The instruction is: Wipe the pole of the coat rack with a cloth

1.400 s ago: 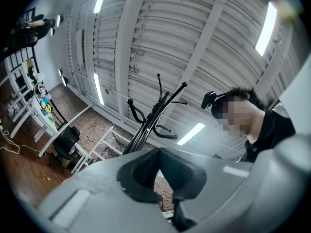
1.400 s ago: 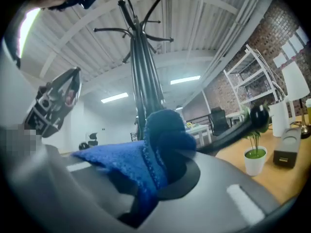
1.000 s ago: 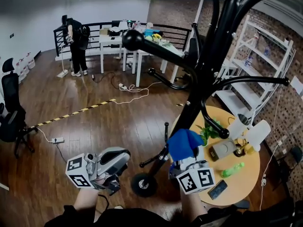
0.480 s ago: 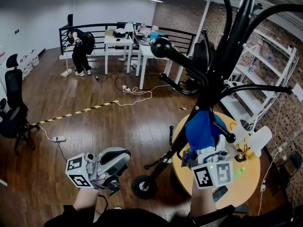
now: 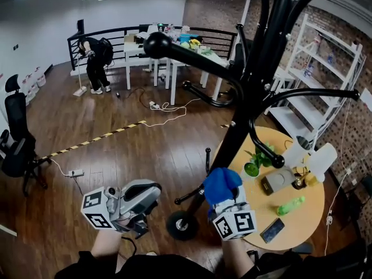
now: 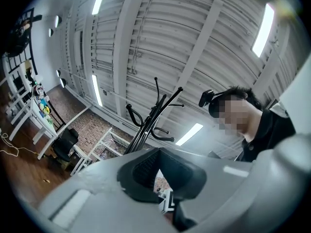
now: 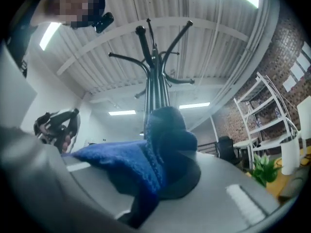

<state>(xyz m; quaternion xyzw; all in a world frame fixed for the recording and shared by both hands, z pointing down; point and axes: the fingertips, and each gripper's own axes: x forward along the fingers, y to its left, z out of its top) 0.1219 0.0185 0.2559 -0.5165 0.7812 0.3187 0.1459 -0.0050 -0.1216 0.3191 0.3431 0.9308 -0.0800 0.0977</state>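
You will find no legible text, label, brand name or number in any of the views. The left marker cube (image 5: 97,210) and the right marker cube (image 5: 235,225) carry only black-and-white square patterns, without letters or digits. The yellow-and-black striped tape (image 5: 93,138) on the floor bears no wording. Any print on the items on the round desk (image 5: 302,225) is too small to read.
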